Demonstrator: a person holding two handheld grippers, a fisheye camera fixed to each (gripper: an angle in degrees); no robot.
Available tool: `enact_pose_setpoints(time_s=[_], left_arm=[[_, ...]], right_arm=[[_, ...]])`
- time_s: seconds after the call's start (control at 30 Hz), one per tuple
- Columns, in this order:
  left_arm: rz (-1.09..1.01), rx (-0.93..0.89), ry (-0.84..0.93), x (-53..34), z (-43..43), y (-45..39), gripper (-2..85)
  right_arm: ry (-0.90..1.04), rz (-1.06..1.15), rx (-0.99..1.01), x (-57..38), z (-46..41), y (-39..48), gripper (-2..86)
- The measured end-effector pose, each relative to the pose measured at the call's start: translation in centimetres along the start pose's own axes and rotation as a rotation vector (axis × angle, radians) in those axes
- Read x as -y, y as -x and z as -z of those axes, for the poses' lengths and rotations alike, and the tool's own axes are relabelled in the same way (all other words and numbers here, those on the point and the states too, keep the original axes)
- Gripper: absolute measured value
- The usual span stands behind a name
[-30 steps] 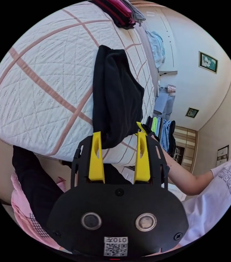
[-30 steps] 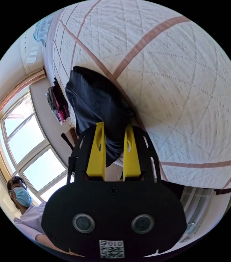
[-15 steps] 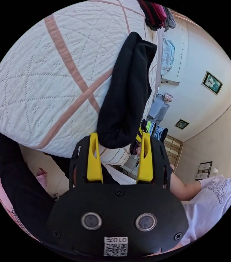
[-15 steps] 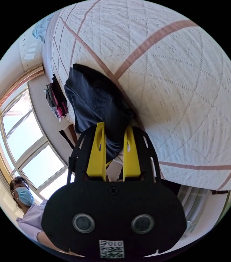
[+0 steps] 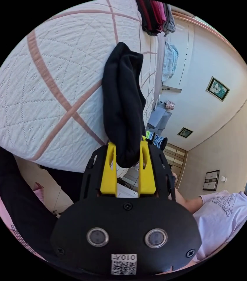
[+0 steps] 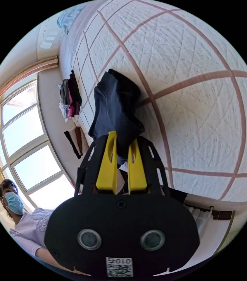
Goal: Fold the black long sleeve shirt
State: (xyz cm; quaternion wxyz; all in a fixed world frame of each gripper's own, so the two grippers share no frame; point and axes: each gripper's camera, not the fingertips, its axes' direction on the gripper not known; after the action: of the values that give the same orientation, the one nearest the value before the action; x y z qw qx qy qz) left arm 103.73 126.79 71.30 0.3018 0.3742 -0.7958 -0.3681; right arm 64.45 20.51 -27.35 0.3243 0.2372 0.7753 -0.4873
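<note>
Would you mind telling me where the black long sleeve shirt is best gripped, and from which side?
At its bunched end nearest the bed's edge, coming in from off the bed. The black long sleeve shirt narrows to a thick roll there, which the left gripper and right gripper each clamp; its other end lies on the quilt.

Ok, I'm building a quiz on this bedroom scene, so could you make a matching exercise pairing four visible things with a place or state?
Things:
1. black long sleeve shirt
2. stack of folded red and grey clothes
3. white quilted bedspread with pink stripes
4. green-framed flower picture

Places or states:
A. hangs on the cream wall
B. covers the bed
C. bunched, pinched between the yellow jaws of both the left gripper and the right gripper
D. lies at the bed's far edge

Pairs: 1-C, 2-D, 3-B, 4-A
</note>
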Motion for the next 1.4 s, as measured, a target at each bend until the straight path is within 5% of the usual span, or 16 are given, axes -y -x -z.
enact_pose_setpoints(time_s=[0.3,0.57,0.83,1.1,1.3,1.4], left_arm=[[-0.129,-0.189,-0.054,1.3,7.7,-2.8,12.8],[-0.255,-0.263,-0.188,-3.5,21.8,-5.4,13.0],[-0.218,-0.302,-0.532,-4.1,40.9,0.8,13.1],[-0.547,-0.152,-0.867,0.6,64.7,-2.6,12.8],[-0.469,-0.242,-0.998,6.7,69.2,6.0,12.2],[-0.255,-0.330,-1.017,10.0,66.6,15.3,12.0]], right_arm=[[-0.059,0.161,0.257,-6.5,5.4,8.4,7.1],[0.125,0.380,0.183,-13.3,5.2,22.4,7.1],[0.437,0.562,0.138,-12.8,-11.3,42.0,7.1],[0.597,1.012,0.339,-13.9,-28.6,72.3,7.2],[0.679,0.993,0.309,-9.8,-39.0,74.9,7.4],[0.705,0.794,0.022,-6.1,-45.3,68.6,7.5]])
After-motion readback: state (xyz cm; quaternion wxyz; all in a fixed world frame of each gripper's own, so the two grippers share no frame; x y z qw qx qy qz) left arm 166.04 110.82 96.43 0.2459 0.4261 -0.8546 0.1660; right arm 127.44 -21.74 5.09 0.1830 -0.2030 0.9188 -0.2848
